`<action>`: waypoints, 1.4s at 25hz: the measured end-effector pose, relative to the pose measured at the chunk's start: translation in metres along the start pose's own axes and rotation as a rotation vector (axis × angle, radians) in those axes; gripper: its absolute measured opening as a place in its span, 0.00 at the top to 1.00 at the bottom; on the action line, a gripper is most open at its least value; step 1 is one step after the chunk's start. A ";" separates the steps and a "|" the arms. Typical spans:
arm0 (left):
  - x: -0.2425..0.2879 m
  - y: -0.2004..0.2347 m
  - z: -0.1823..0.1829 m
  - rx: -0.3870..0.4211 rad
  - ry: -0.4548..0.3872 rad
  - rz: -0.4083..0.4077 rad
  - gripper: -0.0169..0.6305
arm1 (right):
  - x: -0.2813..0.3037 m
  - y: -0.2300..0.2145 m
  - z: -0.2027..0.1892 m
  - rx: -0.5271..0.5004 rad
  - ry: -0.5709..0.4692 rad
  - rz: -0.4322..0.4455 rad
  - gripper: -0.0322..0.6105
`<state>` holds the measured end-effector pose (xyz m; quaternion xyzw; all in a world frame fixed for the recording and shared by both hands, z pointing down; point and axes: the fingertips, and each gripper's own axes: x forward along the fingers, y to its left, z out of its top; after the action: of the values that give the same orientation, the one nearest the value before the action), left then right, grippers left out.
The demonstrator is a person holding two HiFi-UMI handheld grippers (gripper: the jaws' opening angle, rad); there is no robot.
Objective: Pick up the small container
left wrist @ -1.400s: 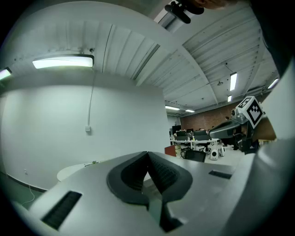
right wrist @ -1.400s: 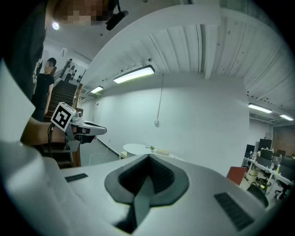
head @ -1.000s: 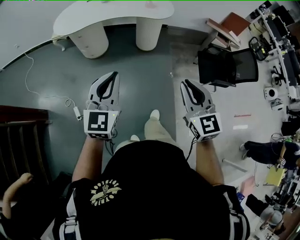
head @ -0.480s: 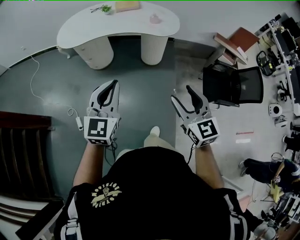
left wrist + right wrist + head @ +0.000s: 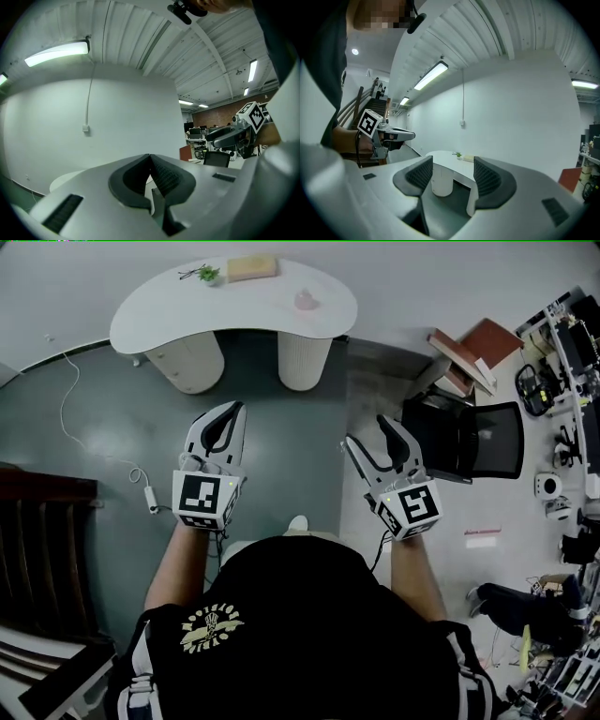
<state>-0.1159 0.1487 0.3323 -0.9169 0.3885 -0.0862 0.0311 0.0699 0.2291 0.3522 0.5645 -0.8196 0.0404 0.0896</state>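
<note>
Small container (image 5: 307,301) on table (image 5: 169,320) looking light, possibly fragile; gripping sides best. Left gripper (image 5: 232,411) jaws pressing together; right gripper (image 5: 367,432) standing spread, empty.

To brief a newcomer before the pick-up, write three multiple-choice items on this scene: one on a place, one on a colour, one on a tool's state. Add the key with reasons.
1. The container stands:
A. on the table
B. on the floor
C. in a tool

2. The container is:
A. blue
B. pink
C. black

3. The right tool is:
A. shut on the container
B. shut, empty
C. open, empty

Key:
1 A, it sits on the white tabletop in the head view.
2 B, it shows as a pink spot against the white top.
3 C, its jaws stand apart, and only the distant table shows between them.
</note>
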 end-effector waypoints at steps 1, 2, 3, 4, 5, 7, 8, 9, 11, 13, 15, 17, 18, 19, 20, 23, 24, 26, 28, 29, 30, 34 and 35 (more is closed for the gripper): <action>0.007 -0.003 0.000 0.001 0.002 0.000 0.94 | 0.003 -0.008 -0.002 0.003 0.002 0.003 0.54; 0.013 -0.005 0.000 0.000 0.005 0.000 0.94 | 0.005 -0.015 -0.004 0.006 0.005 0.008 0.54; 0.018 -0.006 -0.001 -0.001 0.009 0.003 0.94 | 0.008 -0.021 -0.006 0.009 0.010 0.015 0.54; 0.023 -0.007 -0.002 0.000 0.013 0.007 0.94 | 0.010 -0.025 -0.008 0.011 0.014 0.024 0.54; 0.028 -0.008 -0.003 0.000 0.016 0.013 0.94 | 0.012 -0.030 -0.010 0.013 0.016 0.031 0.54; 0.037 -0.008 -0.003 -0.006 0.020 0.027 0.94 | 0.015 -0.038 -0.011 0.016 0.004 0.035 0.54; 0.041 -0.008 -0.002 -0.012 0.020 0.032 0.94 | 0.016 -0.042 -0.010 0.020 -0.011 0.032 0.54; 0.045 -0.008 -0.001 -0.019 0.020 0.034 0.94 | 0.018 -0.045 -0.008 0.027 -0.027 0.030 0.54; 0.051 -0.007 -0.001 -0.019 0.029 0.032 0.94 | 0.024 -0.047 -0.008 0.045 -0.043 0.038 0.54; 0.056 -0.001 -0.006 -0.009 0.048 0.038 0.94 | 0.035 -0.046 -0.011 0.056 -0.034 0.056 0.54; 0.059 0.007 -0.012 -0.013 0.068 0.047 0.94 | 0.048 -0.047 -0.016 0.060 -0.022 0.069 0.54; 0.066 0.018 -0.018 -0.021 0.078 0.046 0.94 | 0.064 -0.048 -0.018 0.057 -0.018 0.074 0.54; 0.071 0.025 -0.020 -0.018 0.076 0.044 0.94 | 0.074 -0.049 -0.017 0.051 -0.021 0.073 0.54; 0.078 0.032 -0.020 -0.014 0.073 0.042 0.94 | 0.084 -0.051 -0.015 0.045 -0.024 0.071 0.54; 0.086 0.039 -0.020 -0.013 0.070 0.040 0.94 | 0.094 -0.053 -0.013 0.040 -0.025 0.068 0.54; 0.111 0.055 -0.018 -0.022 0.063 0.019 0.94 | 0.119 -0.060 -0.006 0.026 -0.015 0.064 0.54; 0.118 0.058 -0.018 -0.021 0.063 0.009 0.94 | 0.125 -0.064 -0.005 0.022 -0.009 0.062 0.54; 0.133 0.065 -0.020 -0.021 0.065 -0.009 0.94 | 0.137 -0.072 -0.002 0.026 -0.004 0.050 0.54; 0.147 0.075 -0.019 -0.027 0.064 -0.022 0.94 | 0.147 -0.080 0.005 0.036 -0.017 0.038 0.54; 0.154 0.080 -0.017 -0.029 0.063 -0.027 0.94 | 0.152 -0.082 0.009 0.035 -0.024 0.036 0.54; 0.160 0.085 -0.016 -0.029 0.061 -0.031 0.94 | 0.158 -0.083 0.013 0.030 -0.027 0.037 0.54; 0.181 0.100 -0.012 -0.028 0.050 -0.052 0.94 | 0.178 -0.090 0.018 0.032 -0.012 0.027 0.54; 0.185 0.105 -0.012 -0.026 0.046 -0.056 0.94 | 0.183 -0.092 0.019 0.032 -0.011 0.025 0.54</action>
<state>-0.0663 -0.0569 0.3553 -0.9254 0.3646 -0.1031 0.0078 0.0898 0.0248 0.3651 0.5557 -0.8263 0.0516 0.0754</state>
